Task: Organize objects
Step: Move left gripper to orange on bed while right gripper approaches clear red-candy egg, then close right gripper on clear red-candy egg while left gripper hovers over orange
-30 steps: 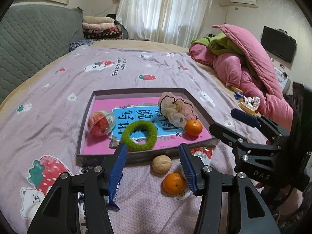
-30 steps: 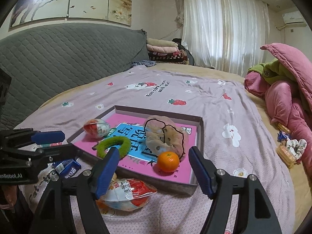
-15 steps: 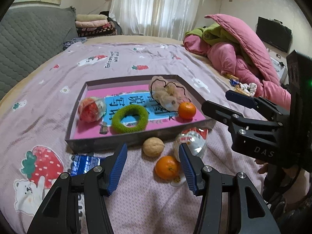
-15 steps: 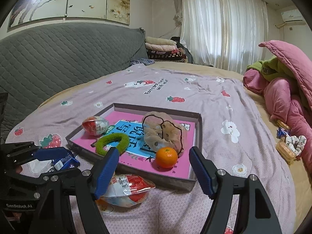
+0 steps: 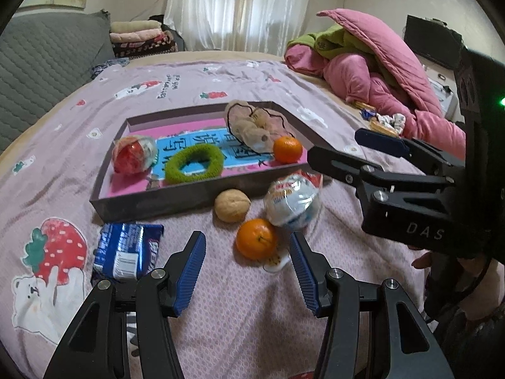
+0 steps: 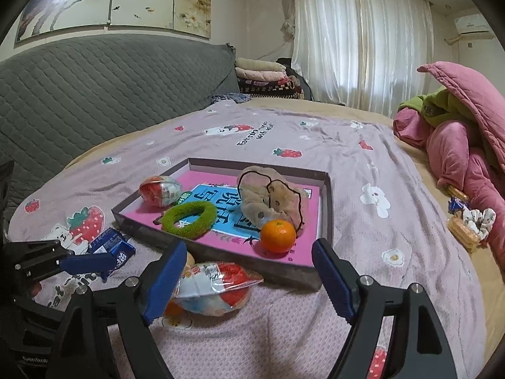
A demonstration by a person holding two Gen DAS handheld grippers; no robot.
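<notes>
A shallow grey tray (image 5: 151, 200) (image 6: 328, 221) on the bed holds a wrapped toy egg (image 5: 134, 154), a green ring (image 5: 193, 163), a beige scrunchie (image 5: 252, 124) and an orange (image 5: 287, 149) (image 6: 277, 235). In front of it lie a walnut (image 5: 232, 210), a second orange (image 5: 256, 242), a wrapped egg (image 5: 293, 203) (image 6: 217, 287) and a blue packet (image 5: 126, 251) (image 6: 112, 248). My left gripper (image 5: 247, 273) is open and empty, just short of the loose orange. My right gripper (image 6: 249, 281) is open and empty over the wrapped egg; it also shows in the left wrist view (image 5: 347, 148).
A pink and green quilt pile (image 5: 372, 72) lies at the right. Snacks and a scrunchie (image 6: 470, 224) lie at the bed's right side. A grey quilted headboard (image 6: 94, 94) runs along the left. Folded blankets (image 5: 142, 36) sit at the back.
Both grippers have drawn back from the tray, so the walnut, loose orange, wrapped egg and blue packet show more fully. Both stay open and empty.
</notes>
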